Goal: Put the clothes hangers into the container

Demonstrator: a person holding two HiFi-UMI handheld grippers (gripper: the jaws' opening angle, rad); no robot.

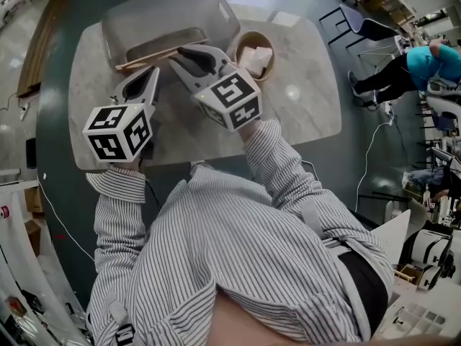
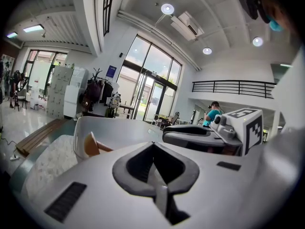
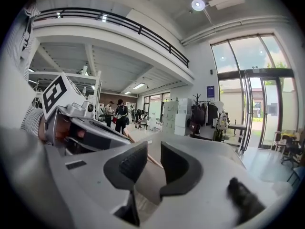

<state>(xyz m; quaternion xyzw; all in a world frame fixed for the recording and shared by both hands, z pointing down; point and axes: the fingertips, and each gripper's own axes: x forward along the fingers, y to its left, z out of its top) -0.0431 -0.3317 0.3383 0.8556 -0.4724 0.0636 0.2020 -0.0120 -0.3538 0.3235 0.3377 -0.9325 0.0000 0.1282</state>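
Hanger (image 1: 148, 56) of pale wood lies with its long axis running left to right along the near wall of the grey container (image 1: 130, 16). As far as I can judge it is inside that wall, not on the desk (image 1: 302, 99). My right gripper (image 1: 186, 58) is the nearer one. It points at the hanger's right end, and its fingers (image 3: 129, 165) stand apart with nothing between them, only a thin wooden bar showing beyond the gap. My left gripper (image 1: 146, 80) hangs just short of the hanger's left end, fingers (image 2: 136, 163) closed tip to tip and empty. Any nudge deeper into the container would fall to the right fingers, pushing away from me across that long axis.
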